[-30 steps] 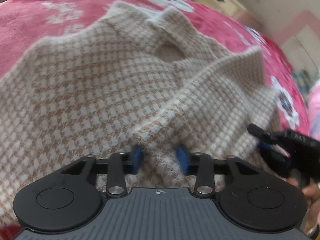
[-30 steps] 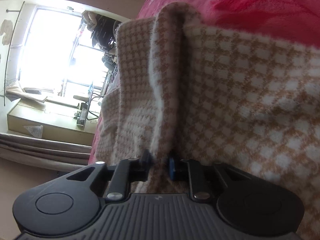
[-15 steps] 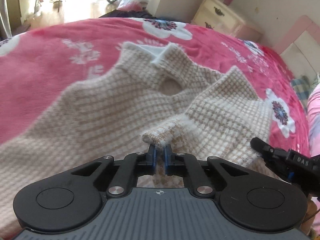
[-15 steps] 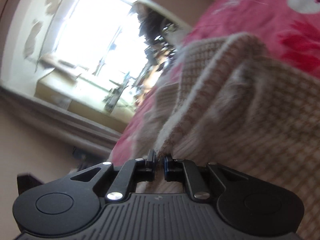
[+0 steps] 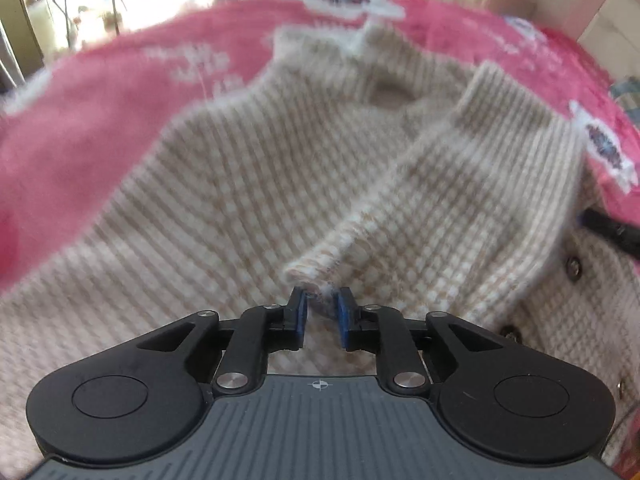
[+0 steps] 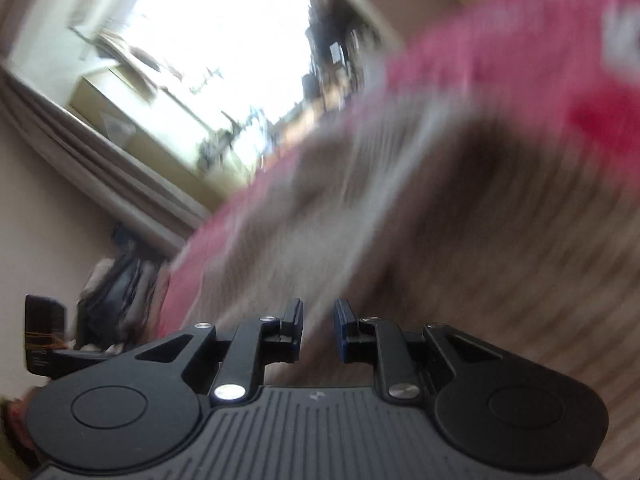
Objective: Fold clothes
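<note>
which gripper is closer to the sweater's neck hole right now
Left, as far as the left wrist view shows. The left gripper sits at the folded sleeve's cuff, straight below the neck hole. The right gripper shows only at the sweater's right edge, further off to the side.

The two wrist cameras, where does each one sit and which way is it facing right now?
Left wrist: behind the left gripper, facing across the sweater on the red blanket; the folded sleeve ends at its slightly parted fingers; the right gripper shows at right.
Right wrist: behind the right gripper, tilted, blurred, facing along the sweater toward a window.
Shared: sweater, blanket.
</note>
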Demonstrator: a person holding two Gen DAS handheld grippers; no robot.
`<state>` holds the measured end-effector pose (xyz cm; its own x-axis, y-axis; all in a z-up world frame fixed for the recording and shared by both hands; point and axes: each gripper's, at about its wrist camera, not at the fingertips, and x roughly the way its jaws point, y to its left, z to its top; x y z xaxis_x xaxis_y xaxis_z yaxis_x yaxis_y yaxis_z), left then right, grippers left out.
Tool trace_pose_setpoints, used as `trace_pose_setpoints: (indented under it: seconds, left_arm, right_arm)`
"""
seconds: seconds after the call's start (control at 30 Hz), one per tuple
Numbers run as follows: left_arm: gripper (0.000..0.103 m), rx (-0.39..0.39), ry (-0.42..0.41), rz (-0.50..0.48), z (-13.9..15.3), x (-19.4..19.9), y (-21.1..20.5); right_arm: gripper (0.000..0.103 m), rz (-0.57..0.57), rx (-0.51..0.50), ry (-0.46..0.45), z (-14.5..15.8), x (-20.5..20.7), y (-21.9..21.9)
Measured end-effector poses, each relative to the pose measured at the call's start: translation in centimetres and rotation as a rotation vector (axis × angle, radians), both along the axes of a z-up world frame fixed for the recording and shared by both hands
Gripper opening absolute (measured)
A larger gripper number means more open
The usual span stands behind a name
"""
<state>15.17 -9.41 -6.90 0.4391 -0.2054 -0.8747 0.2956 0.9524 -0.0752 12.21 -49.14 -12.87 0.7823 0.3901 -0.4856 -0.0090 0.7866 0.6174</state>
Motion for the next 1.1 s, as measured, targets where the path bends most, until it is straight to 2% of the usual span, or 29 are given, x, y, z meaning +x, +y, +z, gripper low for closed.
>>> trace_pose_setpoints:
  seconds: [0.07, 0.13, 0.2, 0.27, 0.3, 0.37, 0.4, 0.5, 0.57, 0.67, 0.73, 0.83, 0.93, 1.0, 1.1]
  left_arm:
    - [0.016, 0.040, -0.085, -0.025, 1.2, -0.3, -0.6]
    - [0.016, 0.071, -0.147, -0.082, 1.6, -0.5, -1.9]
    - [0.016, 0.080, -0.153, -0.128, 0.8, -0.7, -3.5]
    - [0.016, 0.084, -0.138, -0.159, -0.6, -0.9, -4.7]
    - [0.016, 0.100, -0.128, -0.170, -1.7, -1.1, -5.1]
    - [0.016, 0.128, -0.126, -0.161, -3.7, -1.5, -5.0]
    - [0.016, 0.136, -0.131, -0.160, -4.5, -1.8, -4.9]
    - [0.016, 0.139, -0.162, -0.181, -4.4, -2.5, -4.5]
    - [0.016, 0.139, -0.158, -0.183, -4.2, -2.5, -4.4]
    - [0.016, 0.130, -0.152, -0.175, -4.1, -2.5, -4.2]
    - [0.016, 0.137, -0.155, -0.179, -4.0, -2.7, -4.3]
    - [0.017, 0.149, -0.151, -0.180, -4.0, -2.9, -4.3]
    - [0.017, 0.128, -0.166, -0.193, -2.8, -1.9, -5.0]
    - [0.018, 0.106, -0.180, -0.202, -1.7, -0.9, -5.6]
    - [0.018, 0.073, -0.200, -0.215, -0.1, 0.6, -6.5]
  right_arm:
    - [0.020, -0.082, -0.122, -0.038, 1.0, 0.3, -1.5]
    - [0.018, -0.103, -0.259, -0.046, 1.0, 1.4, -1.9]
    - [0.016, -0.061, -0.400, -0.025, 0.0, 2.8, -1.6]
    - [0.010, -0.026, -0.475, -0.009, -1.2, 4.2, -1.1]
    - [0.008, -0.033, -0.471, -0.001, -1.8, 4.6, -1.4]
    - [0.006, -0.107, -0.389, 0.024, -3.2, 4.5, -3.6]
    - [0.000, -0.144, -0.348, 0.036, -3.9, 4.5, -4.7]
    - [0.000, -0.252, -0.224, 0.072, -6.0, 4.3, -8.0]
    - [0.000, -0.259, -0.196, 0.078, -6.0, 3.8, -8.8]
    - [0.000, -0.232, -0.230, 0.103, -3.9, 2.6, -8.5]
    - [0.004, -0.246, -0.252, 0.095, -1.7, 1.7, -8.3]
    - [0.003, -0.240, -0.340, -0.028, 2.3, 2.3, -7.1]
    - [0.003, -0.204, -0.444, -0.118, 3.9, 3.9, -4.8]
    - [0.003, -0.180, -0.488, -0.107, 2.6, 5.1, -3.6]
    - [0.000, -0.115, -0.538, 0.081, -4.6, 7.1, -3.2]
